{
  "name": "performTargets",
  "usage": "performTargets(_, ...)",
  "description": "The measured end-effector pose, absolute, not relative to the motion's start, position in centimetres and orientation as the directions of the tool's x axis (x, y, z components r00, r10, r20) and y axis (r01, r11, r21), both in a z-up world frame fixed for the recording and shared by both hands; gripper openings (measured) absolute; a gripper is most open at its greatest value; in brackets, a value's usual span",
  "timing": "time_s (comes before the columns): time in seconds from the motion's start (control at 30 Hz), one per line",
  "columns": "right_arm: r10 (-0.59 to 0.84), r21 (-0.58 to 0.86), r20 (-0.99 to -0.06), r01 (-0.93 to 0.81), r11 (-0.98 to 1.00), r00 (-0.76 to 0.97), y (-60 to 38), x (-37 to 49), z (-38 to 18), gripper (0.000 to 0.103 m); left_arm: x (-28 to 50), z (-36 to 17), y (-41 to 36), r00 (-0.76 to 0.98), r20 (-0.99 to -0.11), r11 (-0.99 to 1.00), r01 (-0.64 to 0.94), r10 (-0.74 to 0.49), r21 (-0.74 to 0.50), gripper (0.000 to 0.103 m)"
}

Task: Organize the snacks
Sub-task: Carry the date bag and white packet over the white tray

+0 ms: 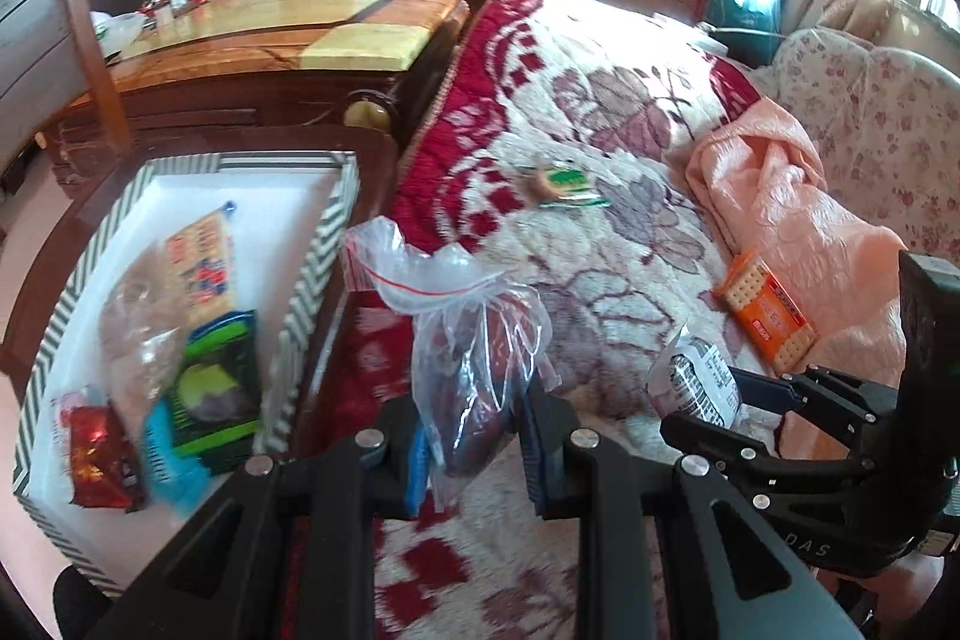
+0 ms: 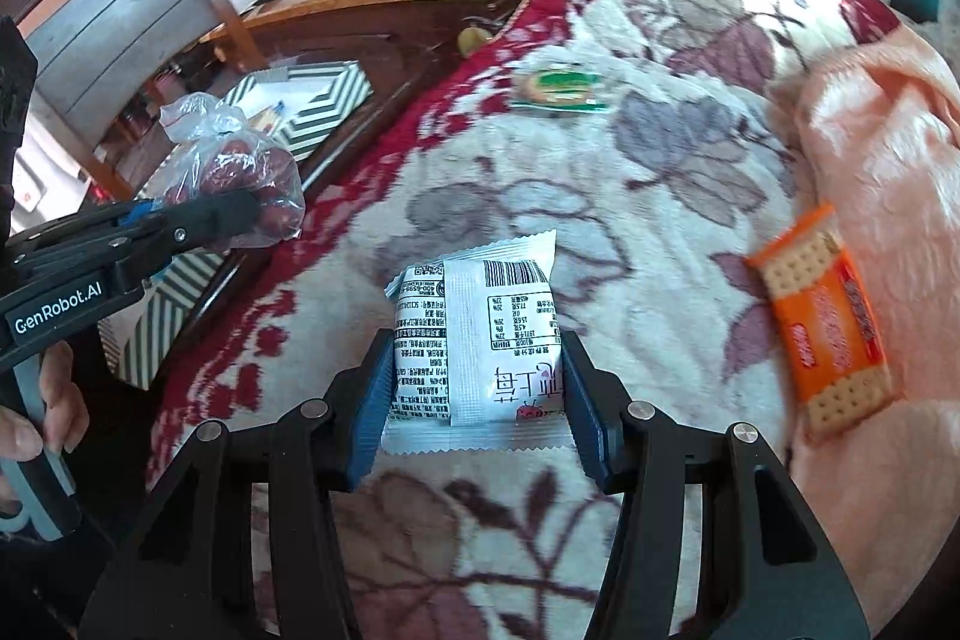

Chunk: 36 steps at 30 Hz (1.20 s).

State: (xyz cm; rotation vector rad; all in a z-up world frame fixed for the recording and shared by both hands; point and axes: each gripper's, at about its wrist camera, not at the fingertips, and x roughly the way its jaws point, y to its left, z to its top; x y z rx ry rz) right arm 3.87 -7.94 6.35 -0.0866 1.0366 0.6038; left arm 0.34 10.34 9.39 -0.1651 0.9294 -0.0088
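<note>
My left gripper (image 1: 471, 436) is shut on a clear zip bag of red dates (image 1: 474, 340), held above the floral blanket near the striped box (image 1: 324, 244); the same bag of dates (image 2: 240, 172) shows in the right wrist view. My right gripper (image 2: 477, 376) is shut on a white snack packet (image 2: 480, 334), its printed back facing up; the same white packet (image 1: 699, 376) appears low at the right in the left wrist view. An orange cracker pack (image 2: 822, 316) and a green biscuit packet (image 2: 558, 88) lie on the blanket. The box holds several snack packs.
A dark wooden table (image 1: 372, 142) carries the striped box beside the bed. A peach blanket (image 1: 780, 220) is bunched at the right. Behind stands a glossy wooden cabinet (image 1: 288, 22) with photo frames and jars. A person's hand (image 2: 42, 412) grips the left tool's handle.
</note>
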Motion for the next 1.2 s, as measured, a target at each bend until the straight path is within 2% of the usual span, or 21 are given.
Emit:
performTargets(0.63, 0.456, 0.167, -0.838, -0.653, 0.738, 0.300, 1.1, 2.7, 7.8, 0.052, -3.0, 9.5, 19.4, 0.607, -0.794, 0.958, -0.236, 0.015, -0.162, 0.027)
performTargets(1.2, 0.463, 0.138, -0.849, -0.738, 0.660, 0.256, 7.3, 2.4, 8.4, 0.052, -4.4, 8.4, 23.9, 0.590, -0.805, 0.927, -0.332, 0.061, -0.173, 0.027)
